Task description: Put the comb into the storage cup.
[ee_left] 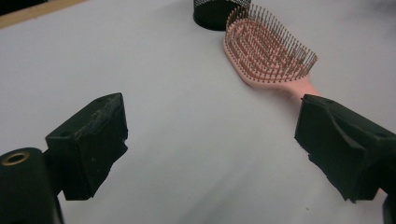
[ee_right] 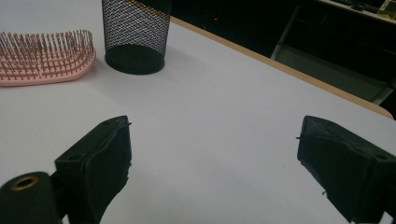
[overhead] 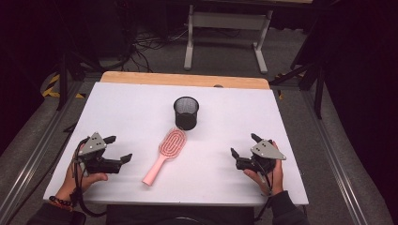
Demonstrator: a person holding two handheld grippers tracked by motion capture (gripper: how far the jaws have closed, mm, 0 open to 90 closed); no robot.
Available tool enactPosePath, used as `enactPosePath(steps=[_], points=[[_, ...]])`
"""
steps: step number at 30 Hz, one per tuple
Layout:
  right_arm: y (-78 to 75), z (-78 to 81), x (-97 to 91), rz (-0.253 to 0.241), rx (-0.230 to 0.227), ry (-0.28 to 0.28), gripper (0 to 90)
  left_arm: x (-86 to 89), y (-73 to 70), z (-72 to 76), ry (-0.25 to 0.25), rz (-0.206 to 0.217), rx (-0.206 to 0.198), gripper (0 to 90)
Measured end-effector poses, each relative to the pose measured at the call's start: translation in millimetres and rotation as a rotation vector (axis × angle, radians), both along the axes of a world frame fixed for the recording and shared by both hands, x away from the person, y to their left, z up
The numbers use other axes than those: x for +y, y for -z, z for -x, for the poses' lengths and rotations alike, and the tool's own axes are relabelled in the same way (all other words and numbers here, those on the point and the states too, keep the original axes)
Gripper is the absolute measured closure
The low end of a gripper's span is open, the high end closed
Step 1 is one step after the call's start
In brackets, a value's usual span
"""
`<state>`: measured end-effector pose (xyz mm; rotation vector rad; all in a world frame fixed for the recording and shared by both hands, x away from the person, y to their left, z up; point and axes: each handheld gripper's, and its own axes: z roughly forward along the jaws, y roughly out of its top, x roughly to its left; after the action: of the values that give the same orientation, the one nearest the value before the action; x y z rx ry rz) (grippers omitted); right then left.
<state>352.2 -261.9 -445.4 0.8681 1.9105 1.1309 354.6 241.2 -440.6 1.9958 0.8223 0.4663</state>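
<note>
A pink hairbrush (overhead: 166, 152) lies bristles up on the white table top (overhead: 131, 108), its handle pointing toward the near edge. Just beyond its head stands a black mesh cup (overhead: 186, 112), upright. My left gripper (overhead: 120, 148) rests at the left of the brush, open, with nothing between its jaws. In the left gripper view the brush (ee_left: 266, 51) lies ahead and to the right, with the cup (ee_left: 217, 11) behind it. My right gripper (overhead: 244, 144) sits to the right of the brush, open and empty. The right gripper view has the brush (ee_right: 44, 60) and cup (ee_right: 135, 35) at far left.
A wooden strip (overhead: 185, 79) runs along the table's far edge. Beyond it stands a white table frame (overhead: 225, 28) on a grey floor, with cables (overhead: 150, 47) near it. Metal rails (overhead: 33, 154) flank the table on both sides.
</note>
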Motion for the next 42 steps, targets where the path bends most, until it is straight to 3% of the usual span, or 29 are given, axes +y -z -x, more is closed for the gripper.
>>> enactPosePath(steps=[5, 10, 16, 24, 30, 34, 37, 42], points=[[0.9, -0.4, -1.1, -0.016, 0.011, -0.026, 10.2, -11.9, -4.8, -1.8, -0.025, -0.068, 0.052, 10.3], [1.7, -1.2, -1.0, -0.015, 0.019, -0.029, 10.1, -22.7, -9.5, -2.5, -0.039, -0.088, 0.097, 10.4], [2.4, -0.5, -0.2, -0.024, 0.022, -0.051, 10.1, -40.4, -12.8, -6.7, -0.045, -0.131, 0.203, 12.9], [2.4, -0.6, -1.5, -0.027, 0.023, -0.064, 10.2, -67.2, -11.3, -12.3, -0.039, -0.167, 0.251, 13.8], [3.0, -0.7, -0.5, -0.024, 0.029, -0.071, 10.1, -86.0, -5.4, -13.9, -0.02, -0.207, 0.288, 14.5], [2.8, -0.2, -1.0, -0.025, 0.025, -0.084, 10.1, -94.0, 1.0, -16.7, -0.034, -0.225, 0.321, 15.8], [3.1, -0.5, -1.2, -0.025, 0.029, -0.082, 10.0, -95.3, 2.9, -19.4, -0.03, -0.208, 0.352, 15.7], [3.9, -0.7, -0.4, -0.022, 0.032, -0.093, 9.9, -102.7, 3.7, -19.3, -0.024, -0.212, 0.361, 17.0]])
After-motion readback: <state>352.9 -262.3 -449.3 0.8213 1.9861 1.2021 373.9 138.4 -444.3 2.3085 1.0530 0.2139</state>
